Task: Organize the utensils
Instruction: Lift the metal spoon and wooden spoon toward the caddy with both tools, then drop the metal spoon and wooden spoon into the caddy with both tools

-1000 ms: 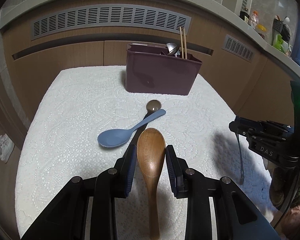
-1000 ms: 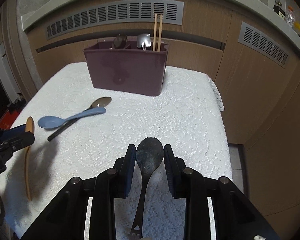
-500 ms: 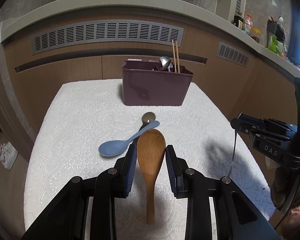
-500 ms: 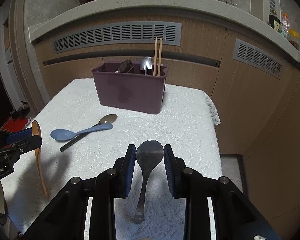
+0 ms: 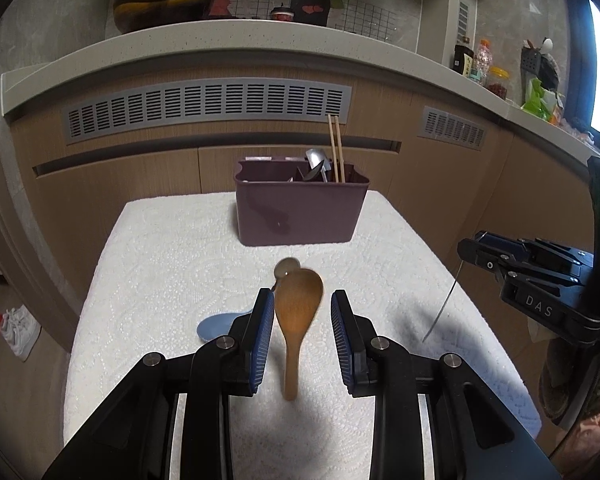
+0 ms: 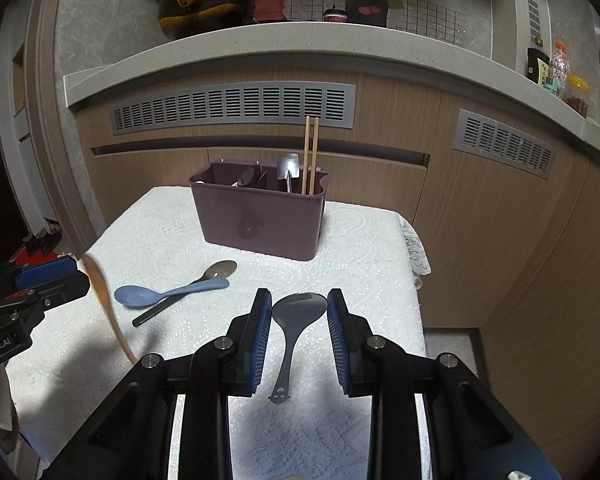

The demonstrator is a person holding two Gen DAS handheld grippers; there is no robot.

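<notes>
Wooden spoon (image 5: pixel 298 312) between left tongs (image 5: pixel 299 334), metal spoon (image 6: pixel 298 310) between right tongs (image 6: pixel 299 332) (caddy's (image 6: pixel 260 220) dark spoon (image 6: pixel 249 176) right-view only).

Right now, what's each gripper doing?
Left gripper: closed on the brown wooden rice paddle.
Right gripper: closed on the dark grey metal rice paddle.

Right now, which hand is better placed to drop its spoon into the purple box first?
Probably the left. Its tool, shut on the wooden spoon, points straight at the purple box. The right tool, holding the metal spoon, sits off to the box's right.
</notes>
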